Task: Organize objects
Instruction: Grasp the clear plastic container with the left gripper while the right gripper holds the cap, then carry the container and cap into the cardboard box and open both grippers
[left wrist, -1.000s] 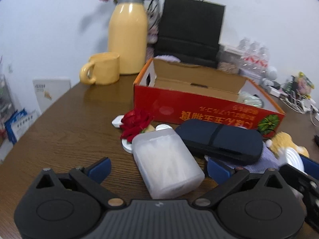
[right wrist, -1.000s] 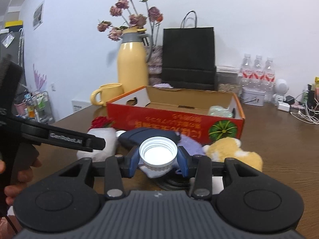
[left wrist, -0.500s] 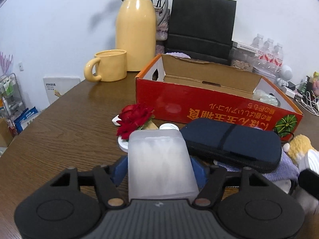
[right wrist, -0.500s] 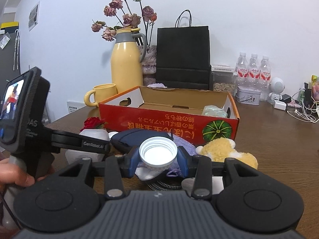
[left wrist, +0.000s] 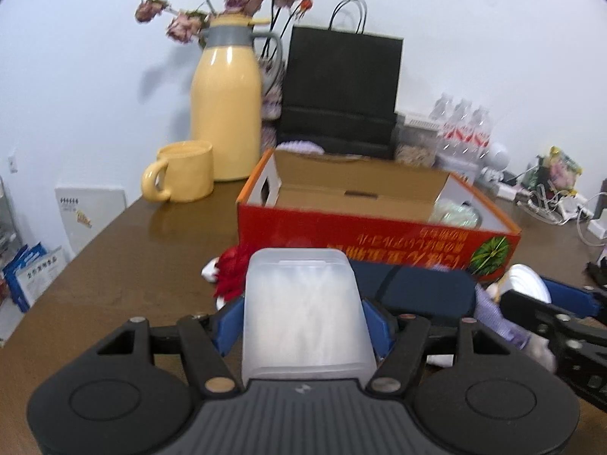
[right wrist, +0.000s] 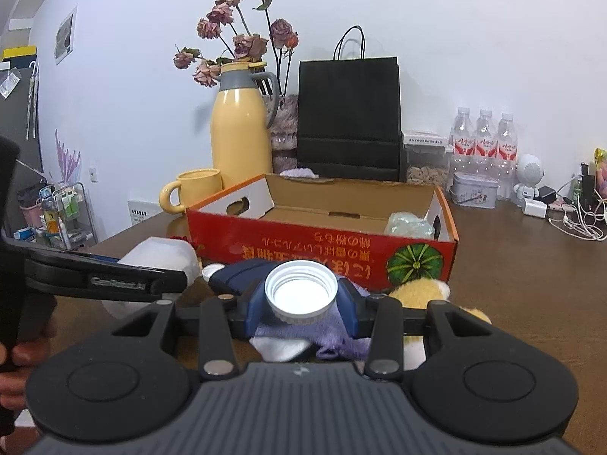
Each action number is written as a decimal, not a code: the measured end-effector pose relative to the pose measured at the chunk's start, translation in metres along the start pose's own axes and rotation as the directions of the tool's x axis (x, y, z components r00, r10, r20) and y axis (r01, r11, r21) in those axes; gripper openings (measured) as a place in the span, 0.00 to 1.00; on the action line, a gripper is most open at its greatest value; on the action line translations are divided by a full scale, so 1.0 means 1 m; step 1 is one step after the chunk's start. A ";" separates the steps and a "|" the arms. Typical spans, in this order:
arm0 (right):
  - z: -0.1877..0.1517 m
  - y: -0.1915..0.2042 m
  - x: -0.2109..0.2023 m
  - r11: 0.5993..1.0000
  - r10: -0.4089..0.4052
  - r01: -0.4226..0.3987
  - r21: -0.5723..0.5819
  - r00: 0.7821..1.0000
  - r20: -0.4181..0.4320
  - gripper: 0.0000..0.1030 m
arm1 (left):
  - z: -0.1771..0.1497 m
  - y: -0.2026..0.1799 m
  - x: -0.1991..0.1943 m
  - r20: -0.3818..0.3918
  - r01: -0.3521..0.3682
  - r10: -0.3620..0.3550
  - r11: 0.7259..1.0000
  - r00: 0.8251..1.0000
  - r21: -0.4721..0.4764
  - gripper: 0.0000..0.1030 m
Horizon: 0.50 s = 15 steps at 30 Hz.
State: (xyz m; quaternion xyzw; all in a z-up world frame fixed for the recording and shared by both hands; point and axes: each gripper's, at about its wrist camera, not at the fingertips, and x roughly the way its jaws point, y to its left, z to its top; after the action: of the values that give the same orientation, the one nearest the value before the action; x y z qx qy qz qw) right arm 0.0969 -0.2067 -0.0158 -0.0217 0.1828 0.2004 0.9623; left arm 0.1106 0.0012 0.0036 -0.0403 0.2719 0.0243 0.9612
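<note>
My left gripper (left wrist: pixel 301 320) is shut on a frosted plastic box (left wrist: pixel 305 313) and holds it above the table, in front of the open red carton (left wrist: pixel 375 239). My right gripper (right wrist: pixel 301 297) is shut on a white bottle cap (right wrist: pixel 301 290), also lifted, in front of the carton (right wrist: pixel 322 244). The frosted box also shows at the left of the right wrist view (right wrist: pixel 159 256). A dark blue pouch (left wrist: pixel 425 292), a purple cloth (right wrist: pixel 299 331), a yellow plush toy (right wrist: pixel 421 290) and a red rose (left wrist: pixel 233 269) lie on the table before the carton. A pale wrapped item (right wrist: pixel 409 225) lies inside the carton.
Behind the carton stand a yellow jug with dried flowers (left wrist: pixel 225 113), a yellow mug (left wrist: pixel 182 176), a black paper bag (left wrist: pixel 341 91) and water bottles (right wrist: pixel 483 148). Cables and chargers (right wrist: pixel 569 216) lie at the far right. The table's left edge (left wrist: pixel 76 261) is near.
My left gripper moved onto the frosted box, shut on it and lifted it. My right gripper has risen a little with the cap still held.
</note>
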 end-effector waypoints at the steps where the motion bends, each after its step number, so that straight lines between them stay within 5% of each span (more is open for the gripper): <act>1: 0.002 0.000 0.001 1.000 0.001 -0.001 -0.001 1.000 0.004 0.40 | 0.004 -0.001 -0.001 0.012 0.008 -0.008 1.000 1.000 0.004 0.63; 15: 0.060 -0.017 0.050 0.999 0.049 -0.049 -0.001 0.998 0.044 0.40 | 0.076 -0.015 0.036 0.109 0.029 -0.032 0.999 0.993 0.030 0.63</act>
State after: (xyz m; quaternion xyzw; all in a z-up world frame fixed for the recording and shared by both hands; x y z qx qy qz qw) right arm 0.1668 -0.1967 0.0217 -0.0127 0.1619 0.2245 0.9609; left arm 0.1817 -0.0056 0.0503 -0.0297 0.2183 0.0079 0.9754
